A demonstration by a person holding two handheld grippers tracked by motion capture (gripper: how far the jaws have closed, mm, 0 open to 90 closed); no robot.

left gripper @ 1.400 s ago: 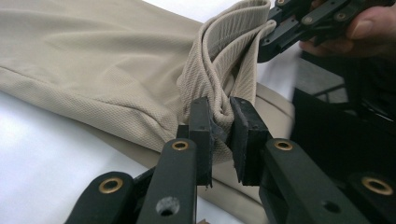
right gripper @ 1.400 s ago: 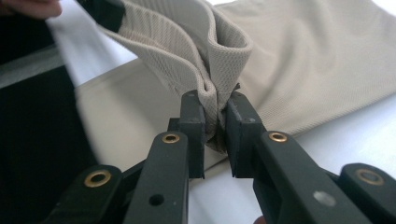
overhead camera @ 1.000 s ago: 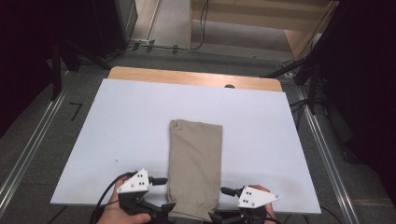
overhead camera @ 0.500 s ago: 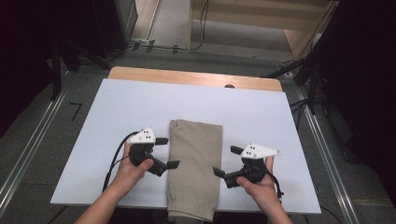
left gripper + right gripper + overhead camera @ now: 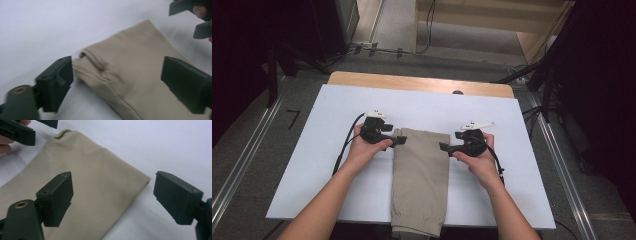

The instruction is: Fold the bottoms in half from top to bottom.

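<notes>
- Tabletop (image 5: 522, 165): white board, wood strip along far edge; carries one thing, the cloth. No containers here, nothing sits inside anything.
- Folded tan cloth (image 5: 419, 180): looks like folded trousers, lying flat mid-tabletop. Long axis runs near-to-far from the person; near end hangs over the tabletop's front edge, far end stops between the two grippers.
- Key relation: far end of cloth has 2 corners, one per gripper. Left corner lies just inboard of left gripper (image 5: 401, 139), right corner just inboard of right gripper (image 5: 443, 147). Fingers of both point inward at each other across the cloth's short axis. Both hands about equally near, neither has the edge.
- Left gripper view: cloth (image 5: 140, 75) far-left corner, w/ a small rumpled seam fold, sits between the fingers (image 5: 56, 82), close to the left one; not pinched.
- Right gripper view: cloth (image 5: 82, 190) far-right corner sits between the fingers (image 5: 56, 197), nearer the right one; pads not on fabric.
- Finger state: both grippers released, jaws wide apart, just been closing in a bit, cloth corner in the gap, nothing gripped.
- Judgement: next move prob. a pinch on both far corners, then fold along the long axis toward the person.
</notes>
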